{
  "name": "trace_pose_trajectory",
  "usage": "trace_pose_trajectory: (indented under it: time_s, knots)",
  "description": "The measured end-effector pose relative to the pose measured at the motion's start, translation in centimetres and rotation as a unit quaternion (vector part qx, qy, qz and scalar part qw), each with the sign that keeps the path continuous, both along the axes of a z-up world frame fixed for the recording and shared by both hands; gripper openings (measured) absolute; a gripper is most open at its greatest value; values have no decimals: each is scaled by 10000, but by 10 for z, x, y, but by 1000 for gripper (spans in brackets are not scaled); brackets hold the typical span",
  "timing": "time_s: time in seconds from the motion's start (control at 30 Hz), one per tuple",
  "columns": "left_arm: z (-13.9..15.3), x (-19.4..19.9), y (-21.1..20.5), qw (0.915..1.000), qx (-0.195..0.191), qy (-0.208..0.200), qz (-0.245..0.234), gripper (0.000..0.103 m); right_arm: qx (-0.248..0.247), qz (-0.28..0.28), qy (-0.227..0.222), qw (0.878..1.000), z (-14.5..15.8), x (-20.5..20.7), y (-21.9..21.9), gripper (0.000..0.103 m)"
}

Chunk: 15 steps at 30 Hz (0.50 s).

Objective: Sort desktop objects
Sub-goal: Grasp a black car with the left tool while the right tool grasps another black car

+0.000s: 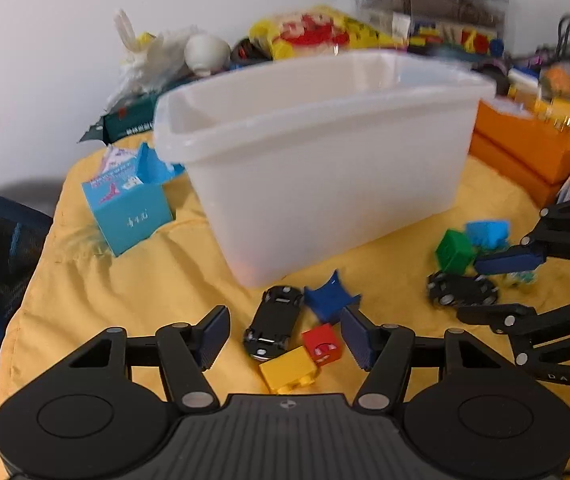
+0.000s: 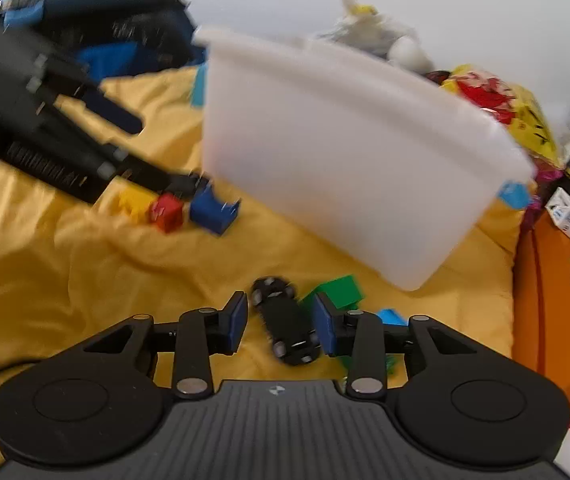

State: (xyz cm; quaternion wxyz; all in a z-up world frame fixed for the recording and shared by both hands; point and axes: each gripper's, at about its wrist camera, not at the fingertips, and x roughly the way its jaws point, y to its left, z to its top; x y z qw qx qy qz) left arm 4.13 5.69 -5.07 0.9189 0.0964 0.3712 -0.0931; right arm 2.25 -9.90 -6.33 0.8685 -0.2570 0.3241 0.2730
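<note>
Left gripper [image 1: 285,336] jaws apart over a glossy black toy car [image 1: 272,327], red cube [image 1: 322,345] and yellow brick [image 1: 288,369] on wrinkled yellow cloth [image 1: 165,272]; only right wrist view shows right gripper [image 2: 281,326] jaws apart around an upturned black toy car [image 2: 285,326], contact unclear; frosted plastic bin [image 1: 325,168] behind; green block [image 2: 341,290] just beside.

Yellow cloth [image 1: 165,264], white bin [image 1: 325,160], two black cars [image 1: 273,322] [image 1: 461,290].

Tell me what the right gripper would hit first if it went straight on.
Most likely the black toy car lying between the right gripper's open jaws, with the green block just beyond. Blur makes depth uncertain.
</note>
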Motion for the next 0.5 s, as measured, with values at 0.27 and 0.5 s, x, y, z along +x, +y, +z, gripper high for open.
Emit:
trace_pose_trajectory:
  time_s: [0.27,0.5]
  knots:
    - [-17,24,-1,9980,304,341,-447,58,-37,-532,447,9976,-8,31,-6,24]
    - [-19,48,16,9952,-290,825,-432,53,268,-561,424,9972,5,14,-13,18]
